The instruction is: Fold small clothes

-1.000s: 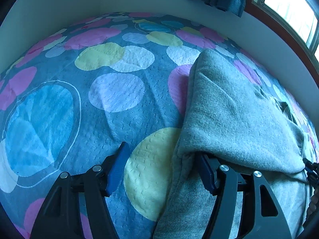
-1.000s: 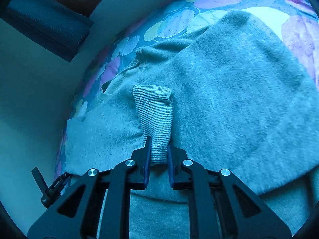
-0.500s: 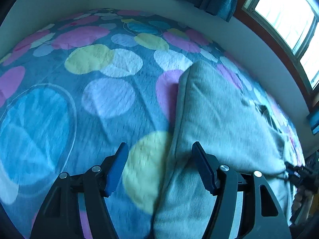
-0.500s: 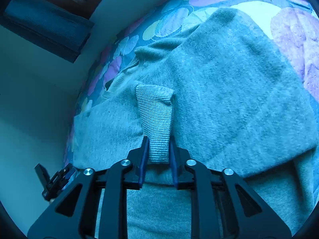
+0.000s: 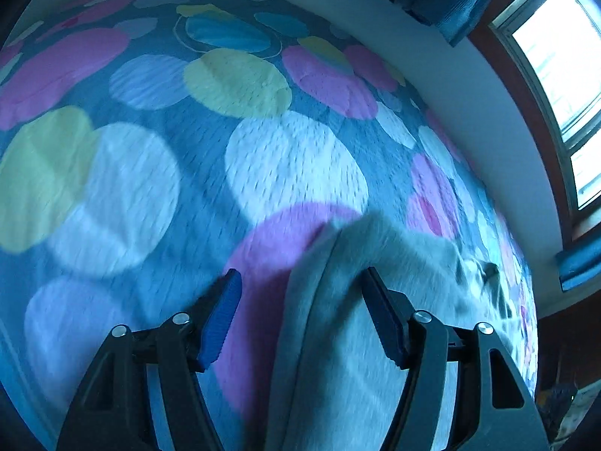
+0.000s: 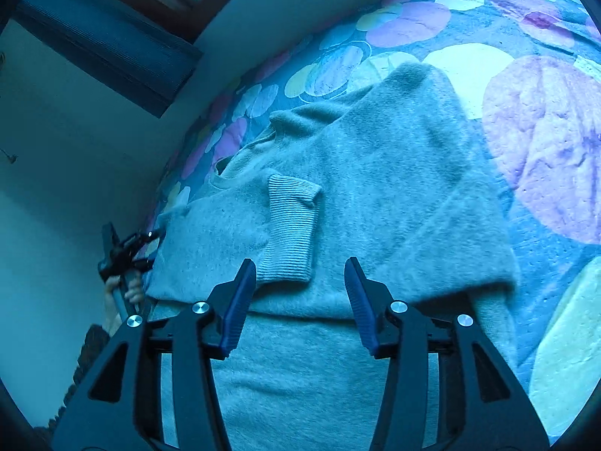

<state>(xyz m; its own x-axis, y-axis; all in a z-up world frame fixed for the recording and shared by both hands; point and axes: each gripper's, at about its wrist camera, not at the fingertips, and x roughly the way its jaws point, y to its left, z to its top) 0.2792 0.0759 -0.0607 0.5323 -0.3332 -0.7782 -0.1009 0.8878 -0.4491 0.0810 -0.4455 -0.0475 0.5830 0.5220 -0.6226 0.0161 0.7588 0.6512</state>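
Observation:
A grey knit sweater [image 6: 394, 173] lies on the bed with one sleeve folded over its body. The sleeve's ribbed cuff [image 6: 293, 225] rests flat on the chest. Just behind that cuff my right gripper [image 6: 300, 263] has its jaws opening, and the pads stand clear of the cloth on both sides. My left gripper [image 5: 300, 274] straddles the sweater's folded far corner [image 5: 338, 263]. Its jaws are closing with the cloth between them, the left pad still off it. The left gripper [image 6: 124, 248] also shows small at the sweater's left edge, held by a hand [image 6: 127, 289].
The bedspread [image 5: 150, 173] is blue with large coloured circles and stretches ahead and left of the sweater. A pale wall [image 5: 488, 120] runs along the bed's far side, under a window [image 5: 556, 56] with a dark curtain [image 6: 105, 41].
My right gripper has let go of the ribbed cuff, and its jaws have spread and drawn back a little. The left gripper has slid forward along the sweater's edge to its far corner.

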